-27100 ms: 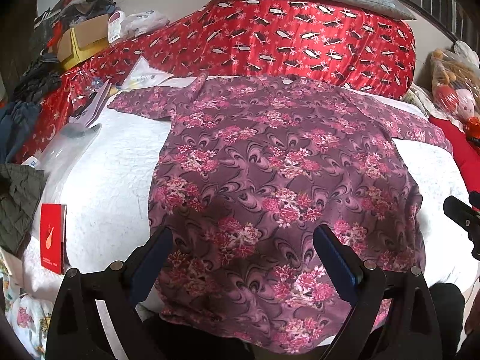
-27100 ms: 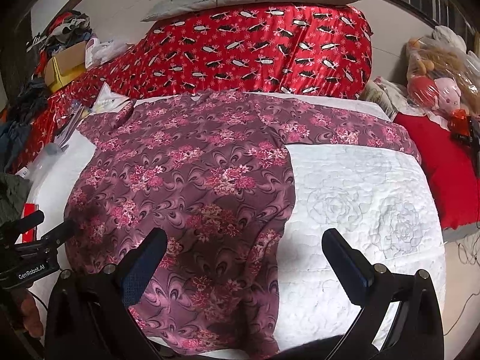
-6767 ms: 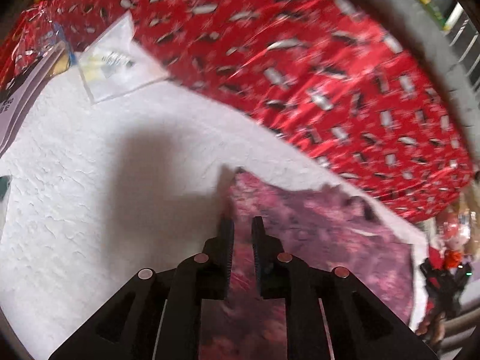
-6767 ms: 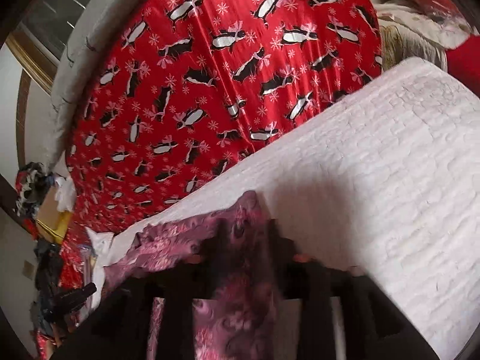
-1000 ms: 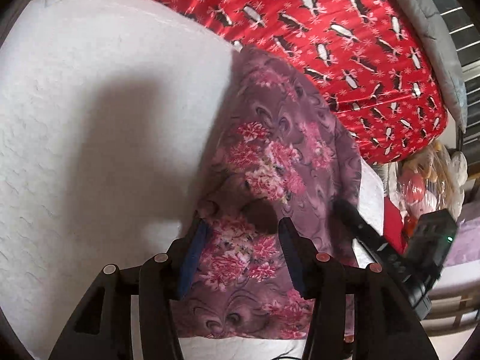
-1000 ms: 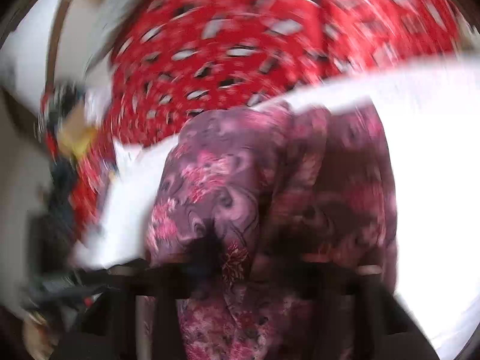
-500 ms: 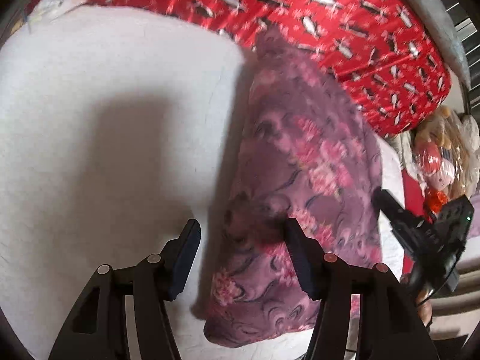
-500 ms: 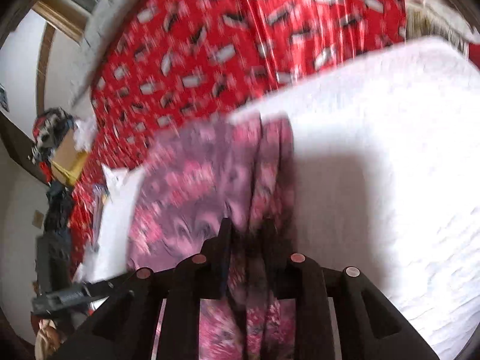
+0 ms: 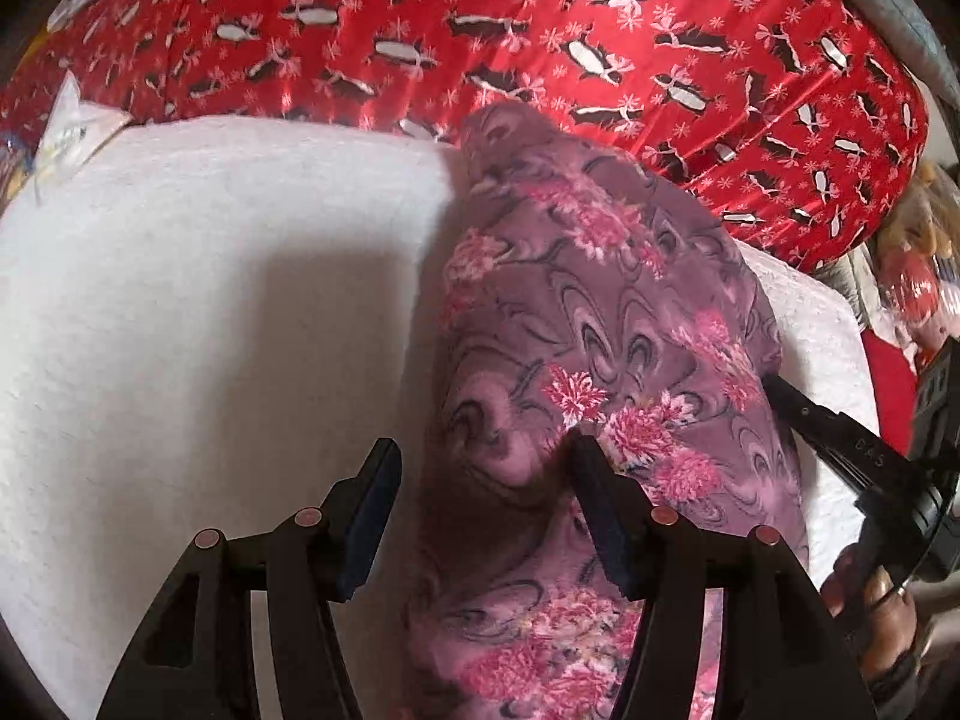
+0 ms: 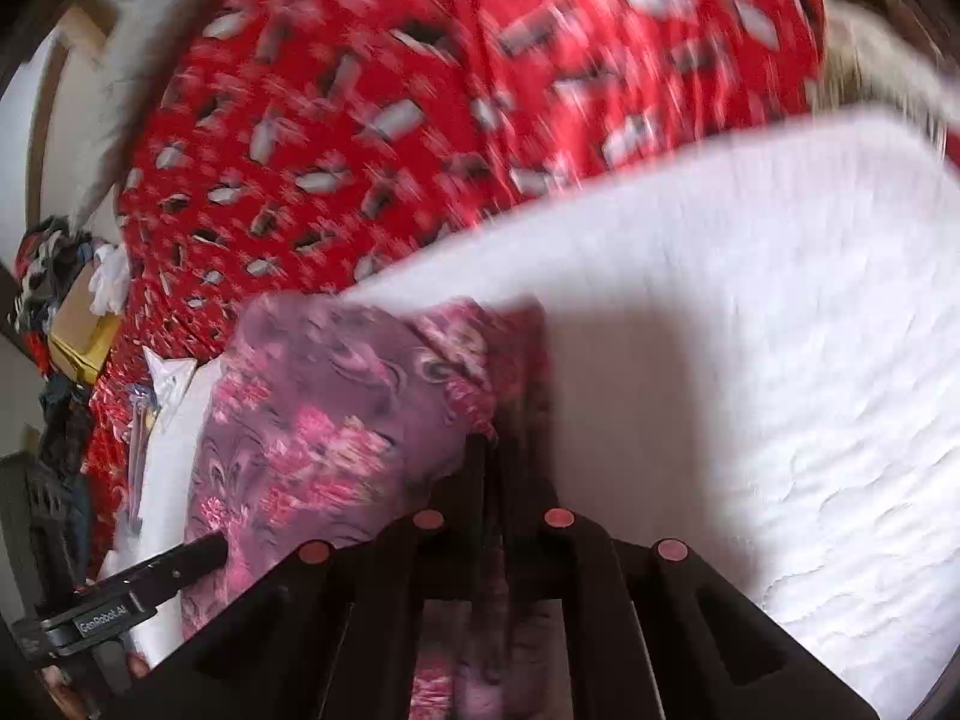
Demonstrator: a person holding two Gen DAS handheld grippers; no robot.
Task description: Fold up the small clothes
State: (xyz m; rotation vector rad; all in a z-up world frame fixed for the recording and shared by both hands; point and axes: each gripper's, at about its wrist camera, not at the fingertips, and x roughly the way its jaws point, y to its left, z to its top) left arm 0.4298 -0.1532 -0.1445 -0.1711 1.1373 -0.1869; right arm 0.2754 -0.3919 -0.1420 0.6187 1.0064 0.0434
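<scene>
A bed covered by a white quilted bedspread (image 9: 198, 312) fills most of both views. Along its far edge lies a large red quilt printed with penguins (image 9: 600, 42), bunched up like a bolster. At the bed's far left corner sits a clear plastic bag (image 9: 72, 126), well apart from the work.

On the bedspread lies the task's thing, a purple floral garment (image 9: 606, 324). It is gathered into a long narrow strip that runs from the near edge of the bed up to the red quilt, where its far end touches. Its sides look already folded inward, so the step in hand appears to be tidying the long strip before it is folded across its length.

The left hand-held gripper (image 9: 480, 468) hovers over the strip's left edge with its jaws apart. A hump of cloth sits between them, against the right finger, but they do not press on it. The right hand-held gripper (image 10: 492, 456) has its jaws together, pinching a thin fold at the garment's right edge; this view is blurred by motion. From the left view its black body (image 9: 840, 450) reaches in from the right, held by the person's hand (image 9: 870, 606).

The next move probably calls for the left jaws to close on the left edge at the same height. Then both could carry that end over evenly, keeping the layers from sliding apart.
</scene>
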